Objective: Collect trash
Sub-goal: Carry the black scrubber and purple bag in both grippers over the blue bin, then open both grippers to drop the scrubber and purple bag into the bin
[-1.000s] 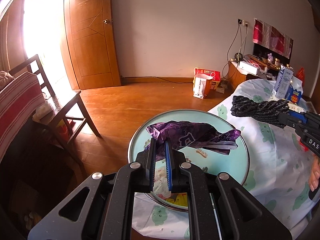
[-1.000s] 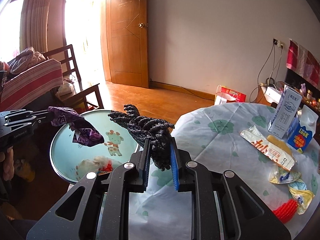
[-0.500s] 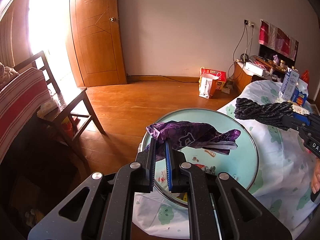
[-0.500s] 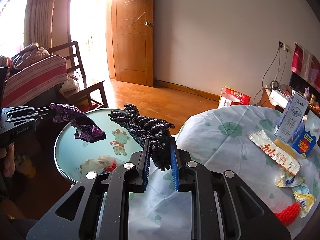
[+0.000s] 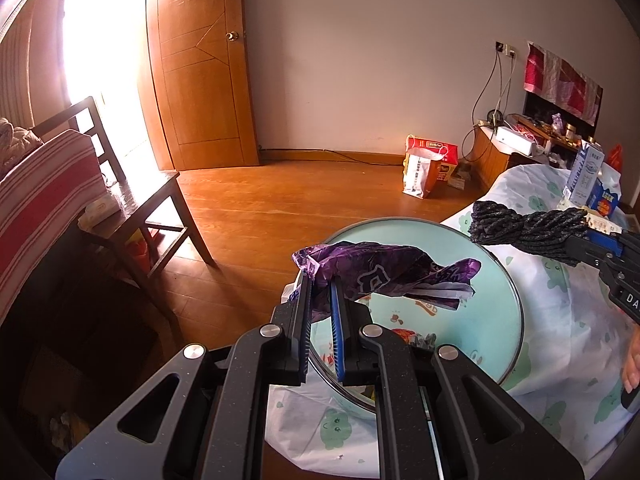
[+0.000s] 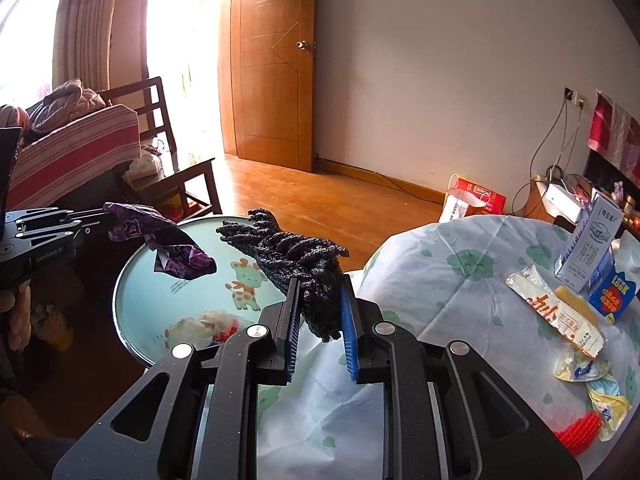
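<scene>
Left tongs [image 5: 320, 300]: we grip a purple wrapper [image 5: 384, 276] — above the basin [image 5: 516, 312].
Right tongs [image 6: 318, 304]: we clamp black netting [image 6: 296, 256].

Black speckled claw [image 5: 320, 312], blue ribbed pads [image 5: 335, 332], silver screws

Room, daylit. Walls [image 5: 360, 60]: plain pale plaster. Floor [image 5: 280, 208]: glossy orange-brown wood boards with wooden skirting. Door [image 5: 200, 80]: panelled wood with round knob, standing open beside a doorway [image 5: 100, 40] overexposed by sunlight. Curtain [image 6: 88, 24]: striped, left of the opening. Chair [image 5: 132, 200]: dark wood, ladder back, against a red-striped covered seat [image 5: 36, 184]. Wall socket [image 5: 505, 47]: cables hanging down to a low wooden cabinet [image 5: 490, 156] at the right wall.
</scene>
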The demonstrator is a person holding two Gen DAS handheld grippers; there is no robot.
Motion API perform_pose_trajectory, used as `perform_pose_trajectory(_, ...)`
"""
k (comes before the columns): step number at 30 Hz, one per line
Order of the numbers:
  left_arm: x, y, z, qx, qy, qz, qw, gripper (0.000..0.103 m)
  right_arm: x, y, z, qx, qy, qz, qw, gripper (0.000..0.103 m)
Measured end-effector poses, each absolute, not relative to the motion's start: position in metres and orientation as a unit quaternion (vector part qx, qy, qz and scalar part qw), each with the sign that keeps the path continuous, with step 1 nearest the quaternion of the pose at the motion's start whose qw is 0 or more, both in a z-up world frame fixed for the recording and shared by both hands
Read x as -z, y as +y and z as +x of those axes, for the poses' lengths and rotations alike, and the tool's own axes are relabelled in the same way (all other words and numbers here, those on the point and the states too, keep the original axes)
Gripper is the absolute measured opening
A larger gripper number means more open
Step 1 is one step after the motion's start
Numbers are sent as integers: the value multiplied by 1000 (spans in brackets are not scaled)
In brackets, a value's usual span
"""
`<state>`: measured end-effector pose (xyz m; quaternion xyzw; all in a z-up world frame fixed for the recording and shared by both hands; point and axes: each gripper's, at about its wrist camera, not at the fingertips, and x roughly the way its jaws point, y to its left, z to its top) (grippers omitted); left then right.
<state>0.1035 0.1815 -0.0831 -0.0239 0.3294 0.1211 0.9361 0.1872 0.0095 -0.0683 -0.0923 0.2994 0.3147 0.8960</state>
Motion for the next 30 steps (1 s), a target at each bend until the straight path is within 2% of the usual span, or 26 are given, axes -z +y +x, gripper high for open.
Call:
perform_pose_trajectory(7,82,183,104,-123,329,-27,936,10,66,19,185,-324,296,-100,893,20)
perform_pose_trajectory(9,82,184,103,-124,328,-28,936,14,66,20,185,-327,294,-102,892,20)
perform_pose_trajectory(11,82,183,102,-125,324,-30,937,15,66,22,184,-332,292,-103,891,22)
perform_pose_trajectory(12,82,182,102,-124,324,-28,937,15,66,23,183,-333,290,-103,891,28)
perform_pose_trajectory(13,82,182,102,-123,325,-26,937,19,67,24,183,-335,291,-102,890,39)
perform_pose_trajectory(14,82,181,101,-124,324,-25,938,23,68,24,182,-339,291,-101,889,45)
perform_pose_trajectory(15,82,180,101,-126,322,-24,938,35,69,25,181,-340,290,-102,889,51)
perform_pose_trajectory(20,83,173,100,-128,319,-13,939,56,71,24,179,-338,292,-100,889,52)
perform_pose_trajectory(22,83,169,100,-132,318,-7,939,70,71,23,178,-336,293,-98,890,53)
perform_pose_trajectory(30,85,136,107,-106,318,17,942,76,66,-4,171,-309,293,-94,900,56)
